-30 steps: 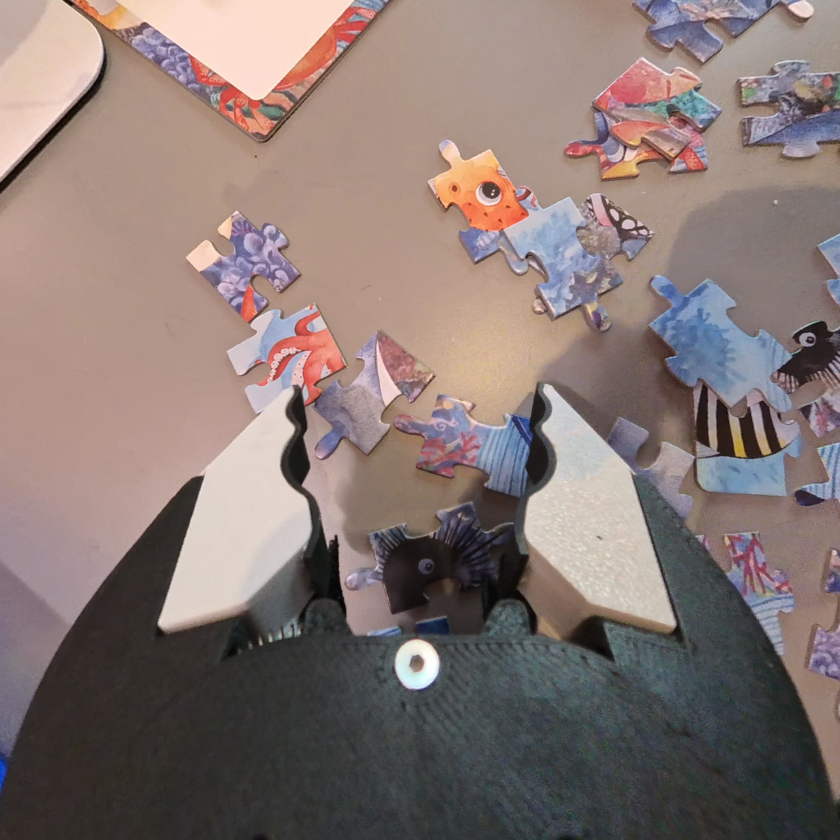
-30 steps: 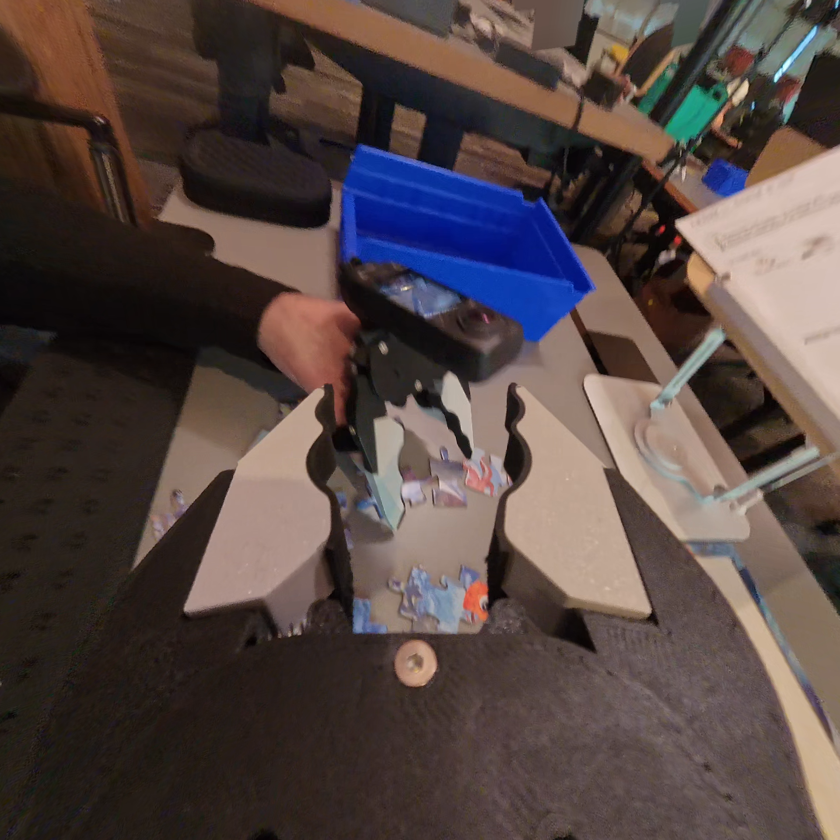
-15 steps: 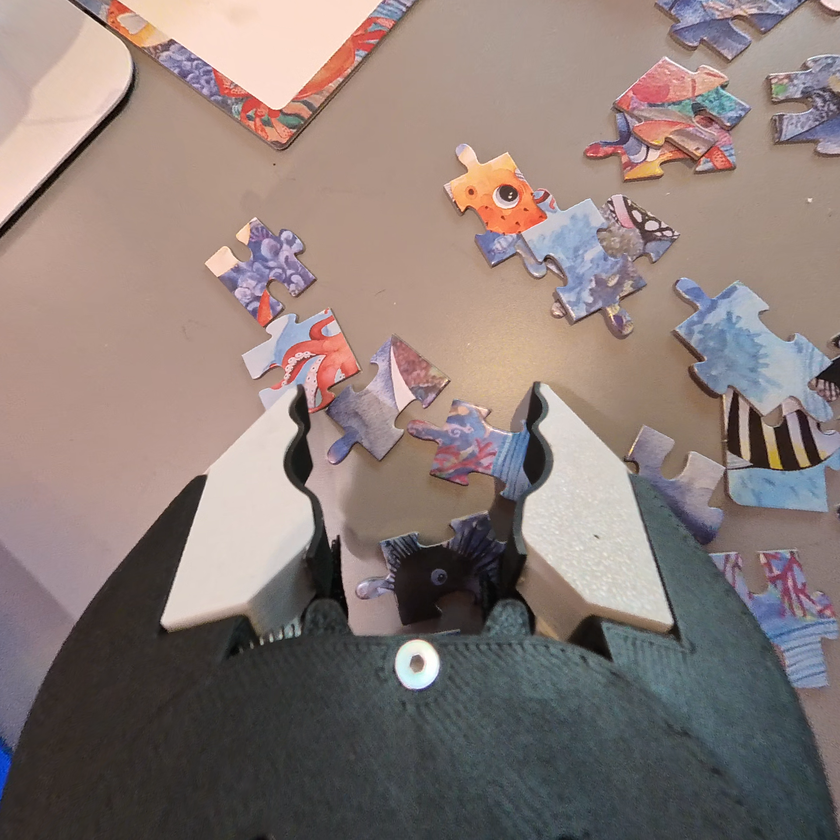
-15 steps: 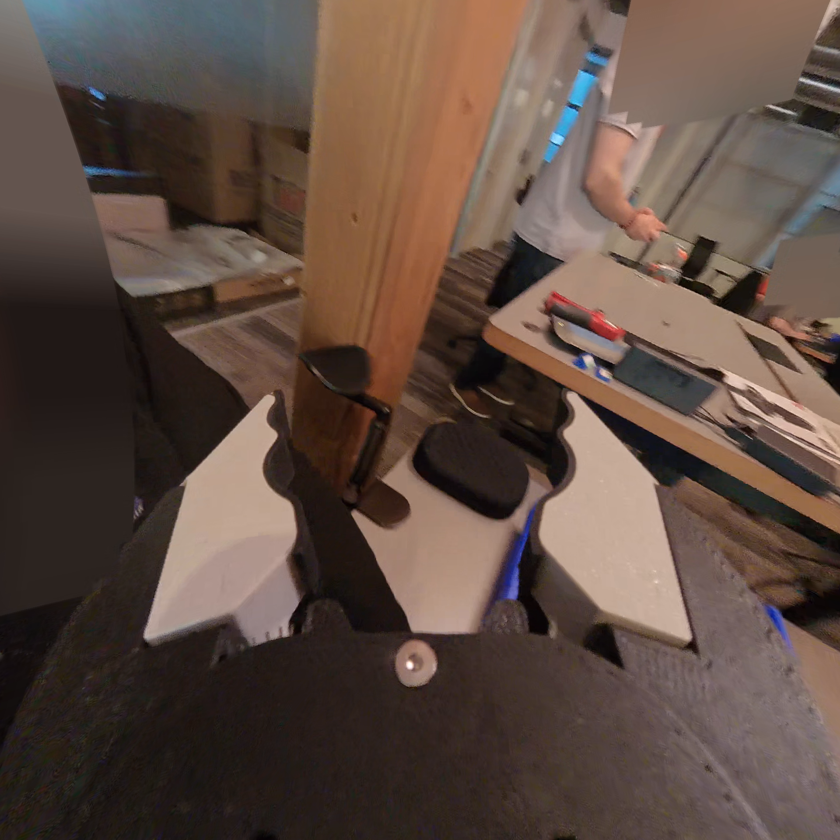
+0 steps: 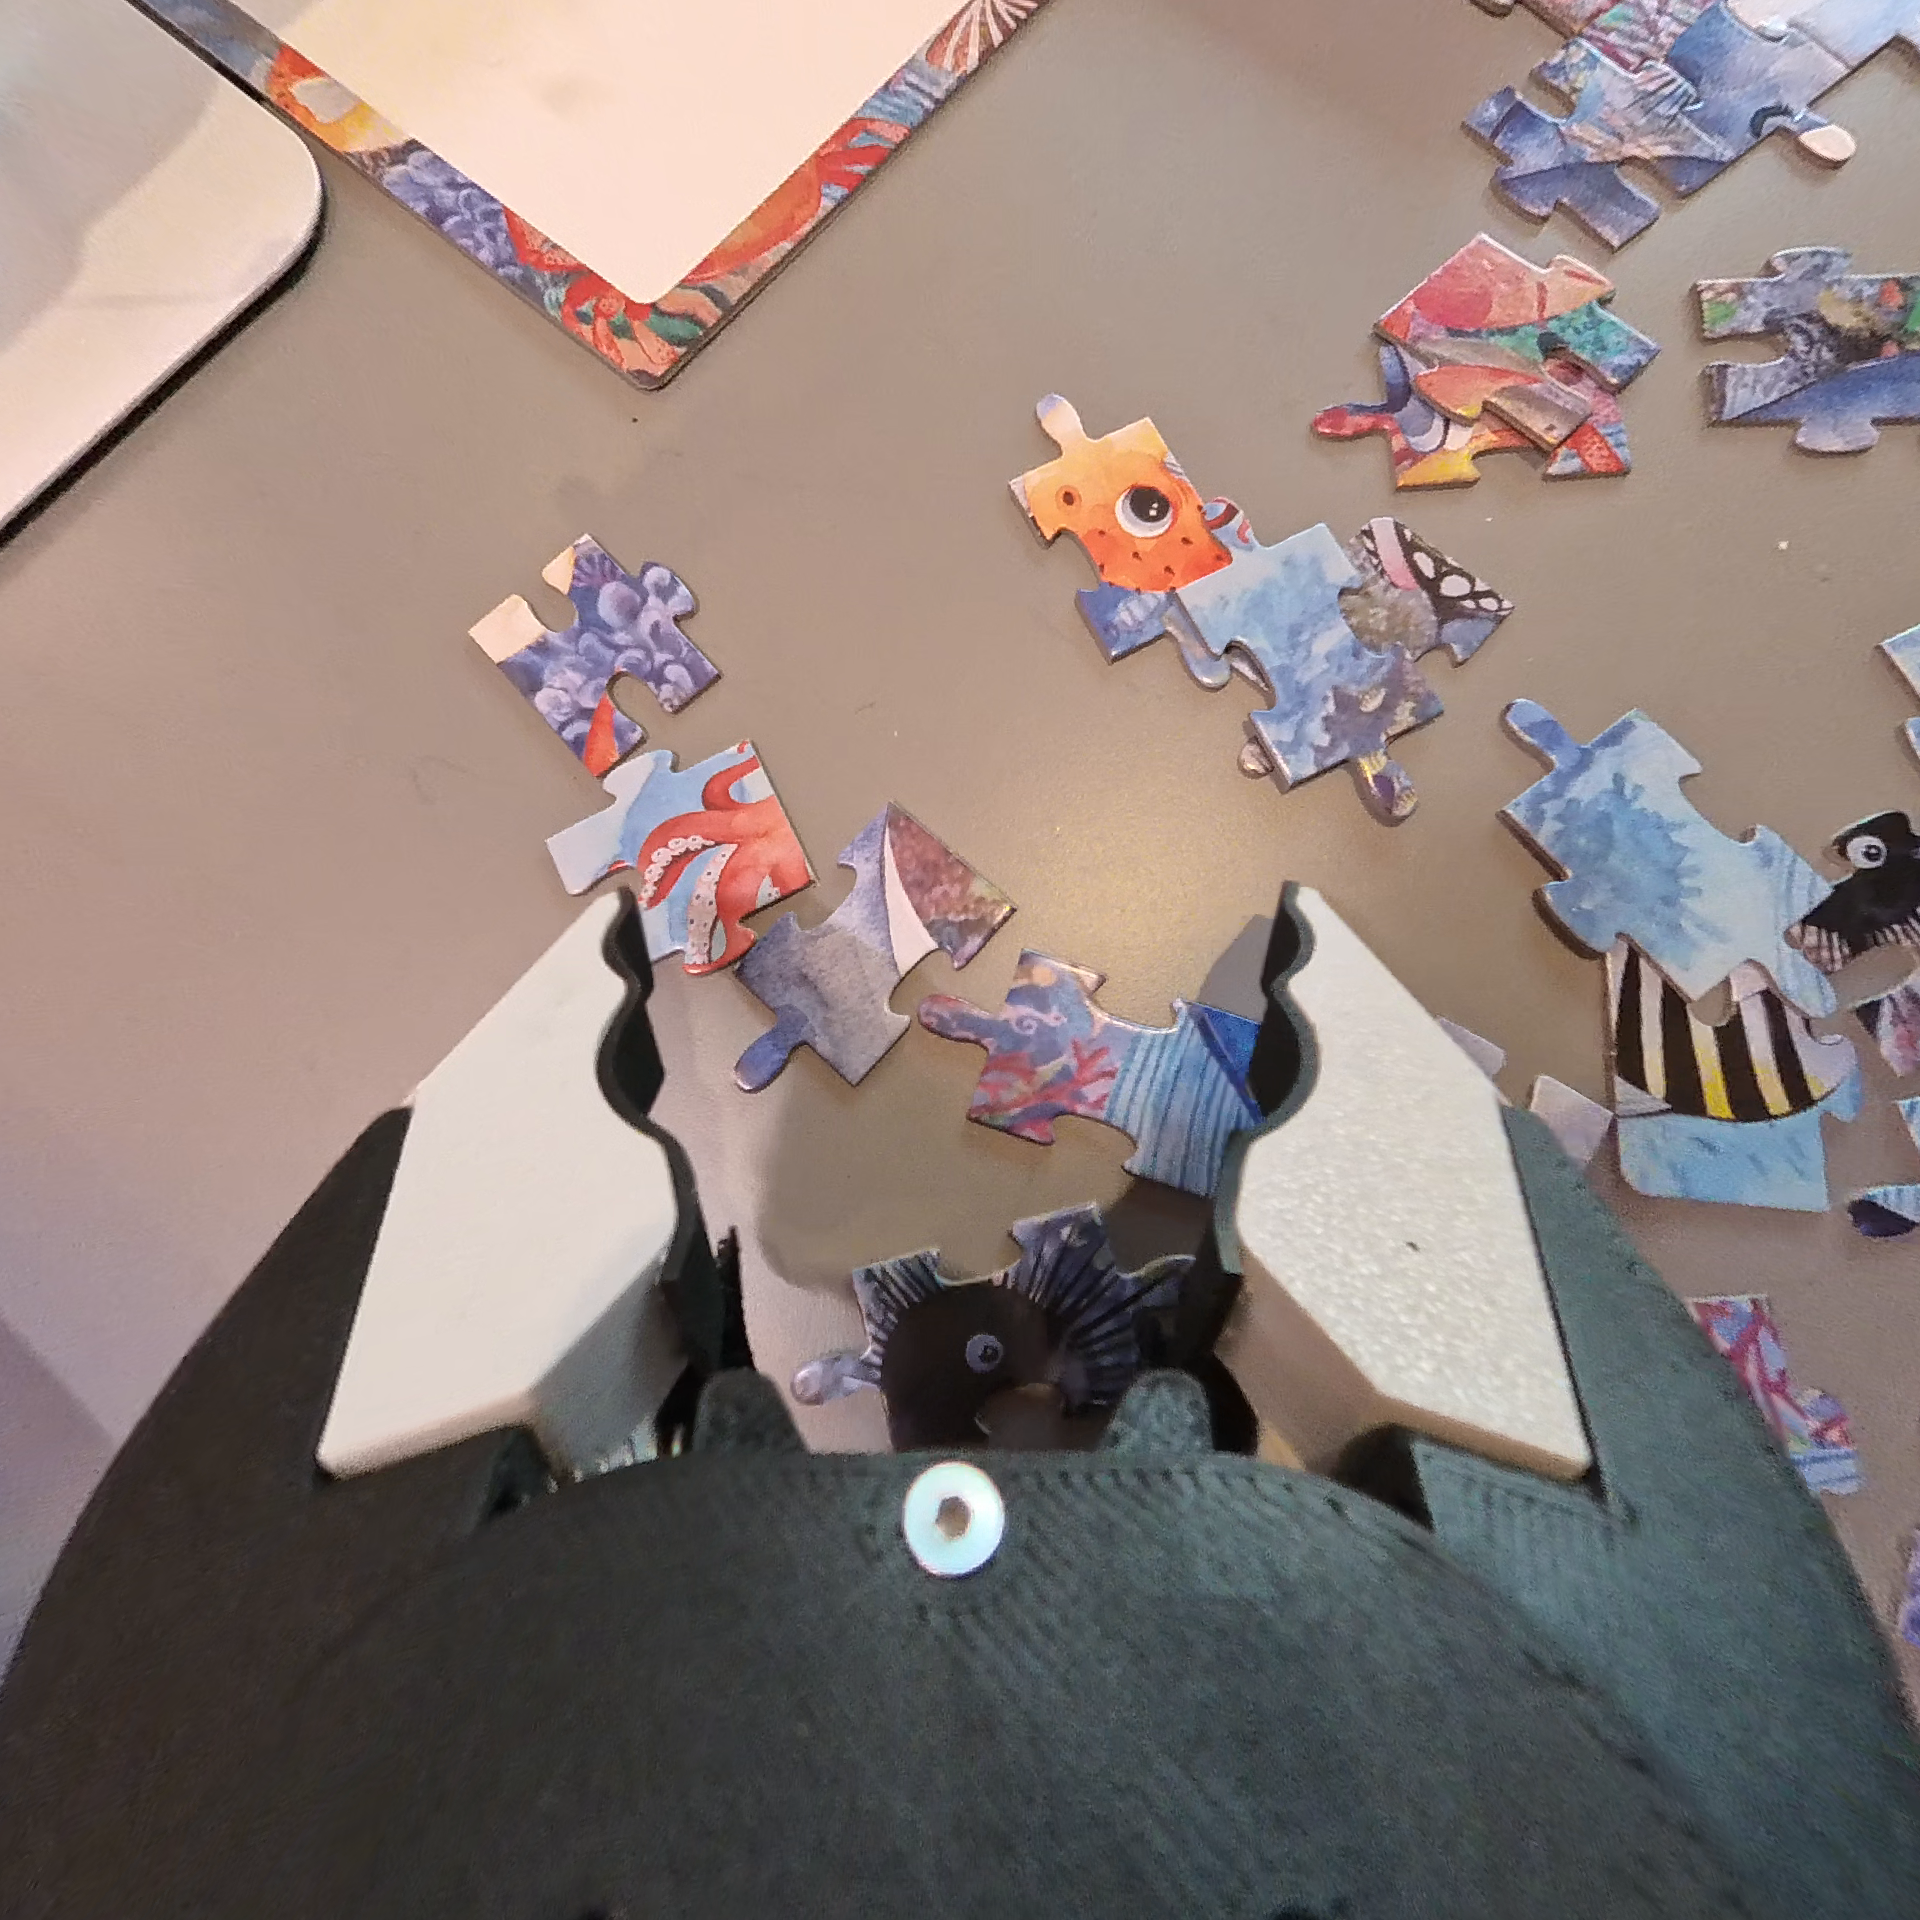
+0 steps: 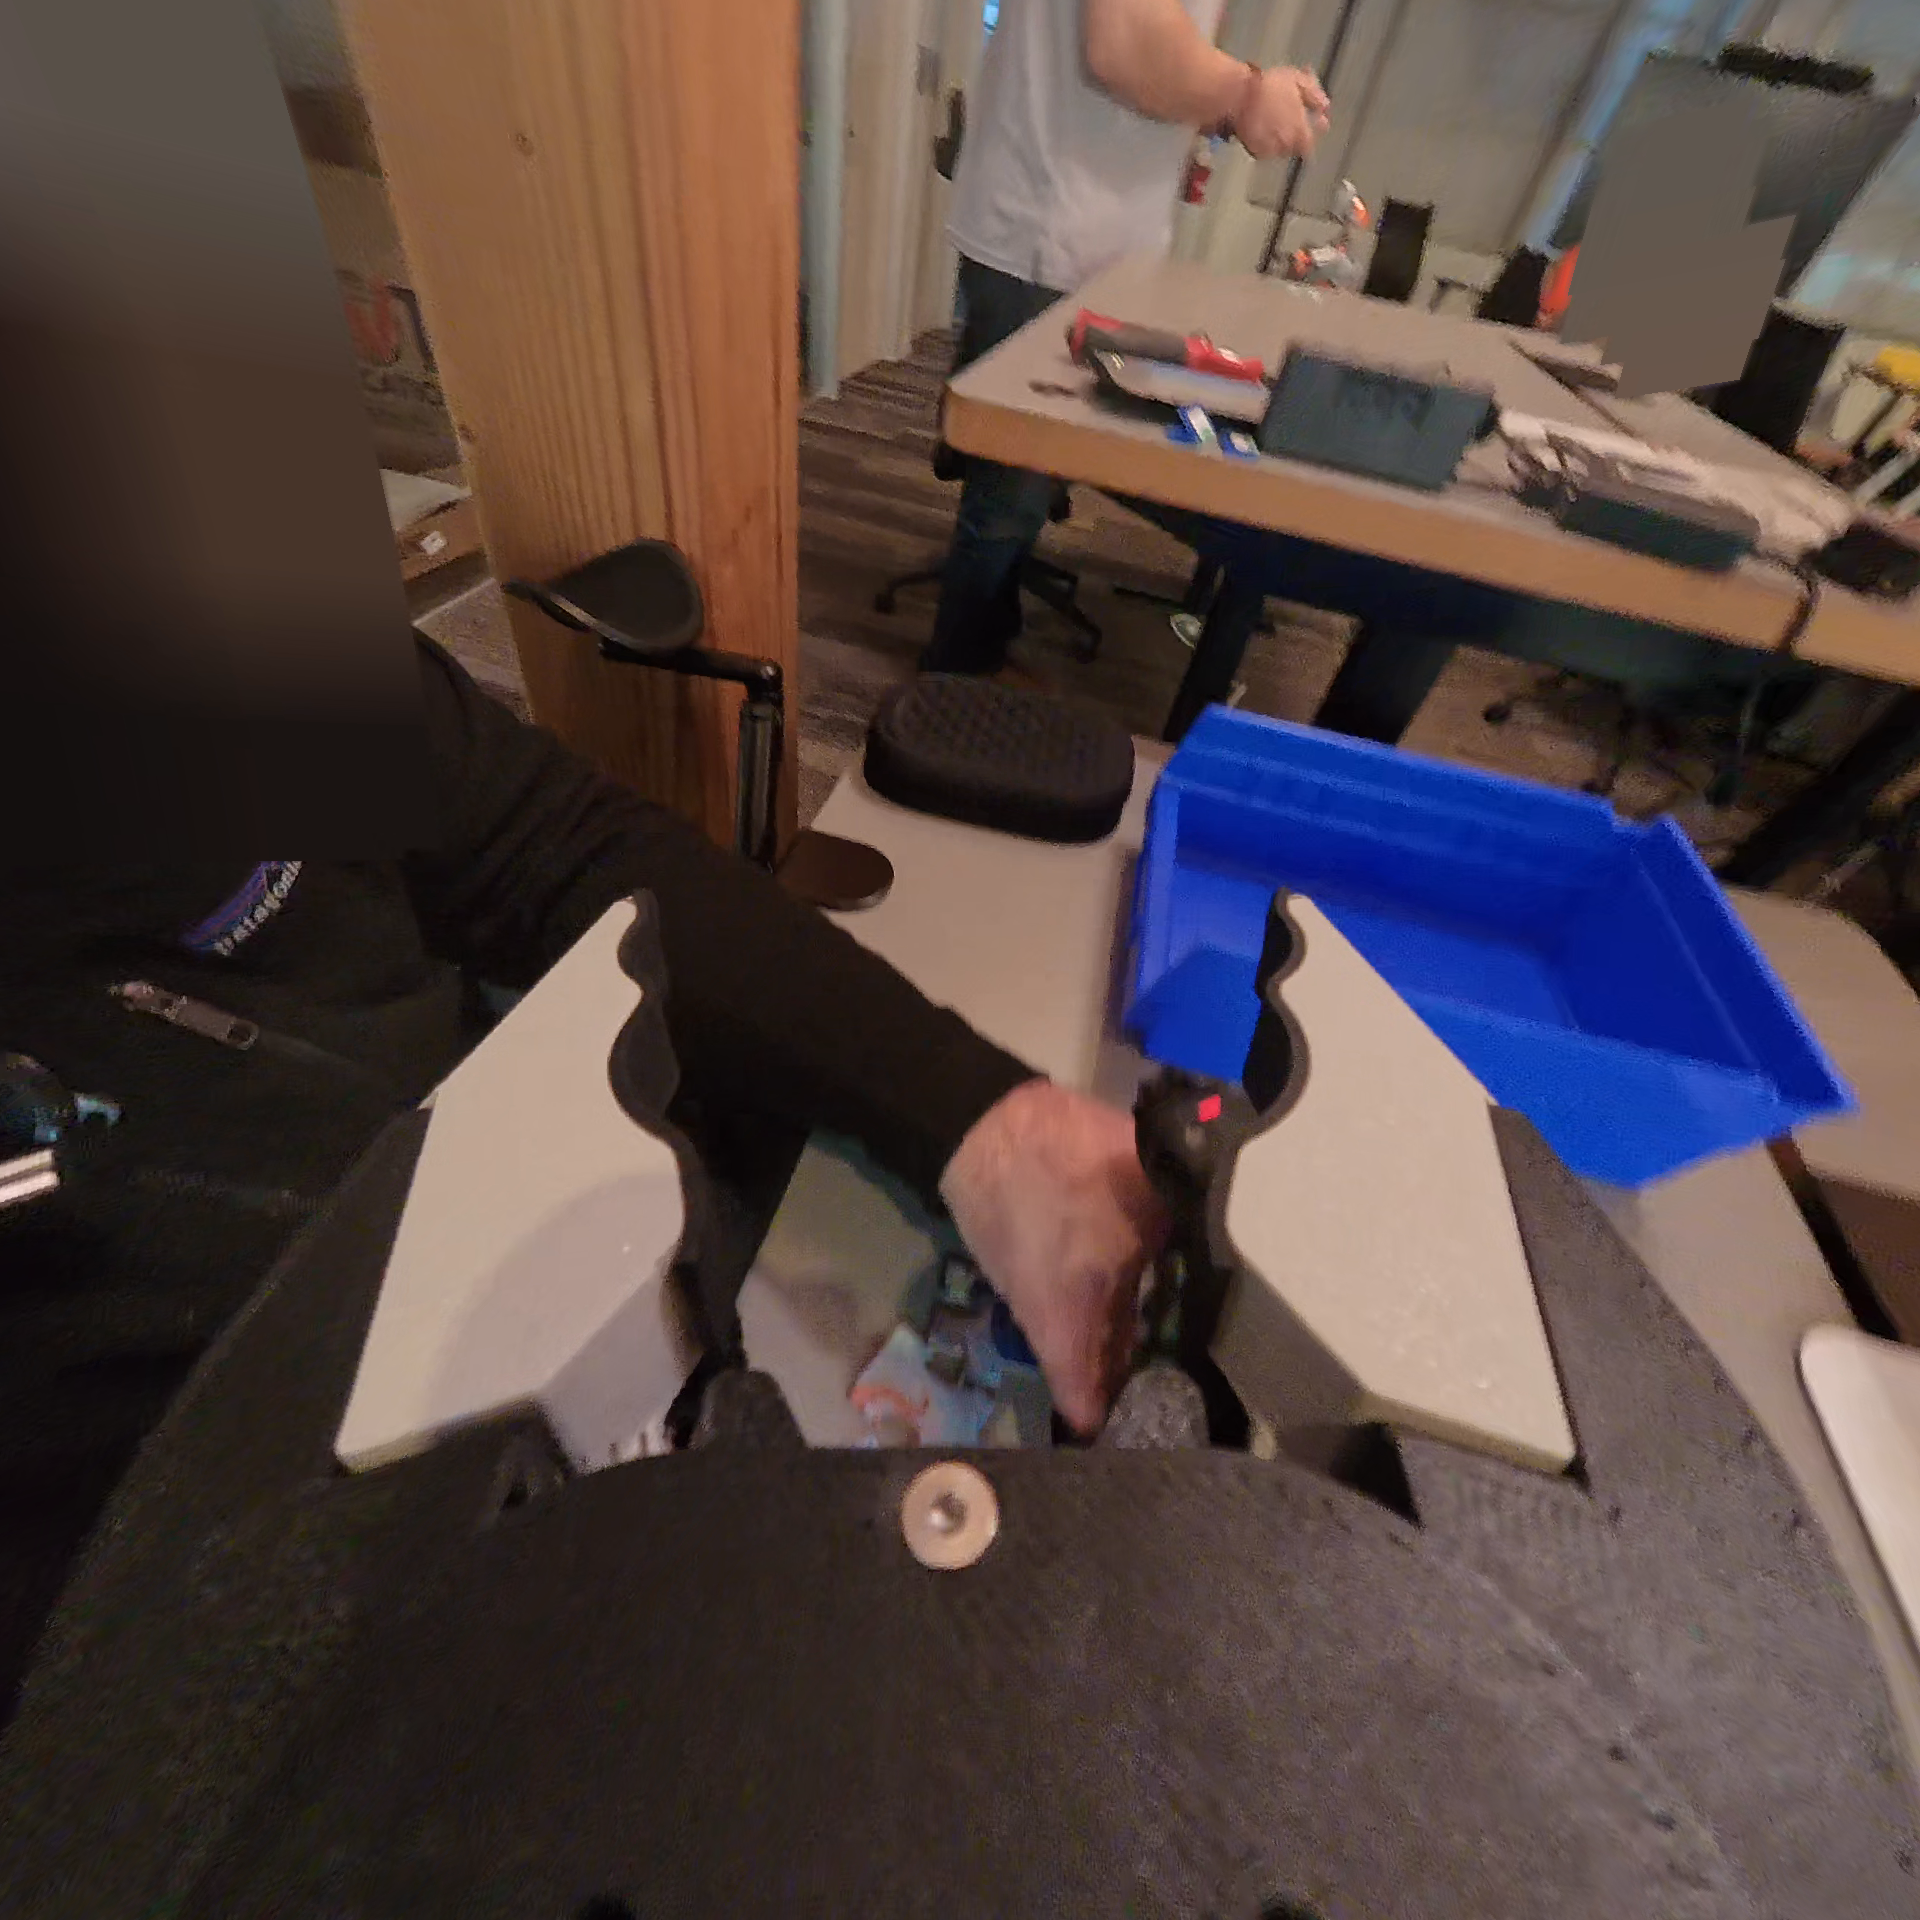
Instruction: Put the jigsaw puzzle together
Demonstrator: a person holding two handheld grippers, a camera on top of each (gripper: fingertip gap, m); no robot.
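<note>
- The left gripper (image 5: pixel 956 935) hung over the grey table (image 5: pixel 312 727), jaws spread wide and empty.
- The right gripper (image 6: pixel 961 935) was likewise agape, holding nothing, aimed past a hand (image 6: pixel 1049 1236) toward a blue bin (image 6: pixel 1455 956) at two o'clock.
- Loose puzzle pieces (image 5: pixel 1288 644) lay scattered from twelve to three o'clock of the left gripper; the puzzle frame (image 5: pixel 665 312) sat at eleven.

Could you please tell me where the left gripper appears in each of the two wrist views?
Left wrist view: the left gripper fills the bottom of the picture, jaws open above loose puzzle pieces.
Right wrist view: only its black body shows, near the centre, held by a hand, just in front of the blue bin; its jaws are hidden.
Shared landmark: the grey table.
</note>
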